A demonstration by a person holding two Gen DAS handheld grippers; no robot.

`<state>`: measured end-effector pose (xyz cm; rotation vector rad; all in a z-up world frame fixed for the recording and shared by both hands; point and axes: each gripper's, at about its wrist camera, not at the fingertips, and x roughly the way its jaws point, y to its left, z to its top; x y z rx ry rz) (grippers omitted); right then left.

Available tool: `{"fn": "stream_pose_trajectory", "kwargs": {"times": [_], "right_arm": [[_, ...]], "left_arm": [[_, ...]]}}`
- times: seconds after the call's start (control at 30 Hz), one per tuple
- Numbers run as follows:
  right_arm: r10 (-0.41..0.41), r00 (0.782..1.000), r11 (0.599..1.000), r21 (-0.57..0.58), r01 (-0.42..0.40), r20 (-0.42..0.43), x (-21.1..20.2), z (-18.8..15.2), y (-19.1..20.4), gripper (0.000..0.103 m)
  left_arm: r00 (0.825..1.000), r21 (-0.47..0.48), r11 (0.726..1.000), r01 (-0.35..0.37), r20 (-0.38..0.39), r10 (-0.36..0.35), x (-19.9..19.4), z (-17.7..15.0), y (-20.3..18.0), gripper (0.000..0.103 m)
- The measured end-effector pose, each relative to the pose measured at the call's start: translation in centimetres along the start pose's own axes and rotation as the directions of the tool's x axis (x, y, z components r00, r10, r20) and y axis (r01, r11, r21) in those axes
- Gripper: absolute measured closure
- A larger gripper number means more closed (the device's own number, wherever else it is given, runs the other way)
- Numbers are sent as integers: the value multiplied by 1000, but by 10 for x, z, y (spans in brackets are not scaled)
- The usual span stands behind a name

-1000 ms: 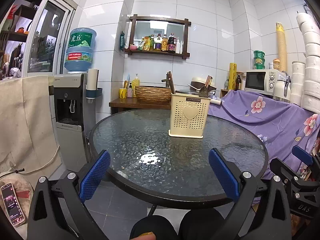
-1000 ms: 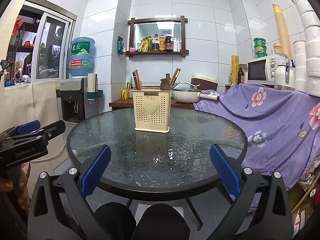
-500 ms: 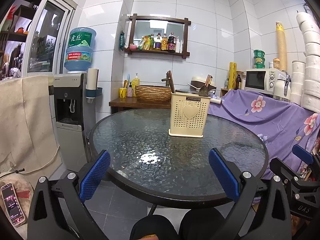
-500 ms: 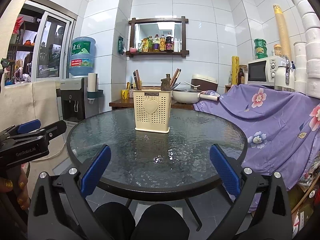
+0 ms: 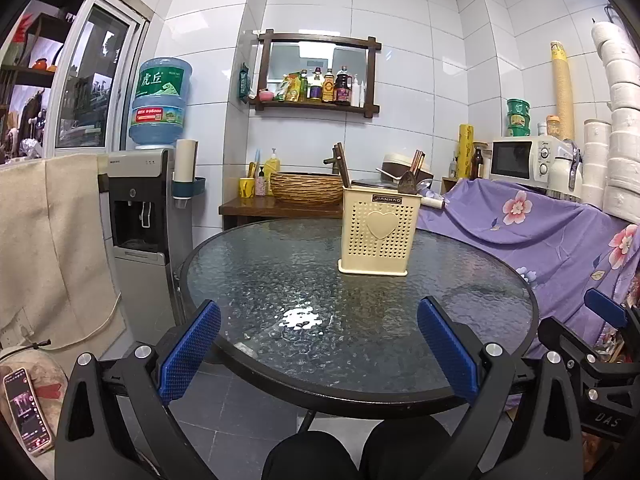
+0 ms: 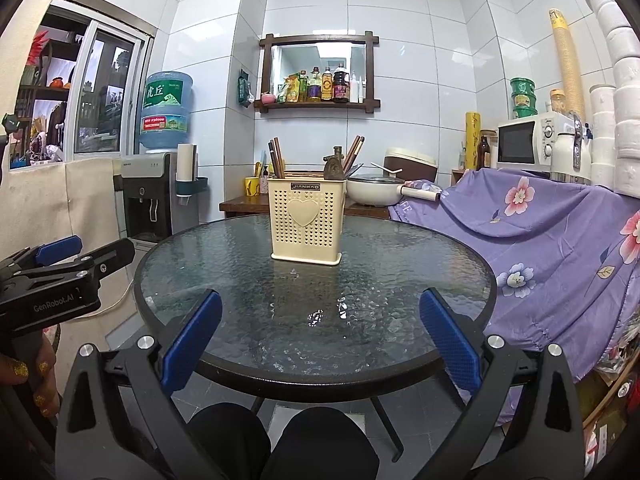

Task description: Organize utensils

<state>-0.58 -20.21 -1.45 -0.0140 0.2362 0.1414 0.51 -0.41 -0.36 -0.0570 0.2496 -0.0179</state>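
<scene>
A cream perforated utensil holder (image 5: 377, 232) (image 6: 306, 221) with a heart on its front stands upright on the round glass table (image 5: 280, 280) (image 6: 240, 280), toward the far side. Brown chopsticks (image 6: 277, 158) stick up from its left part, more chopsticks (image 6: 353, 153) and a dark scoop-like utensil (image 6: 334, 168) from its right part. My left gripper (image 5: 318, 350) hangs open at the table's near edge, nothing between its blue pads. My right gripper (image 6: 320, 340) is also open and empty at the near edge. The left gripper's body (image 6: 52, 284) shows at the left of the right wrist view.
A water dispenser (image 5: 144, 208) stands left of the table, a purple flowered cloth (image 5: 540, 232) covers furniture on the right, with a microwave (image 6: 528, 142) above. A wooden side table with a basket (image 5: 306, 188) and a pan (image 6: 372, 194) is behind. A phone (image 5: 26, 408) lies at lower left.
</scene>
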Motion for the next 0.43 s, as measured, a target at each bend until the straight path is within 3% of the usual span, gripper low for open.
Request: {"fn": "stream_pose_trajectory", "kwargs": {"times": [0.43], "right_arm": [[-1, 1000, 1000, 0, 1, -2, 0, 0, 1, 6]], "left_arm": [[1000, 5, 1000, -3, -15, 3, 1, 1, 0, 6]]}}
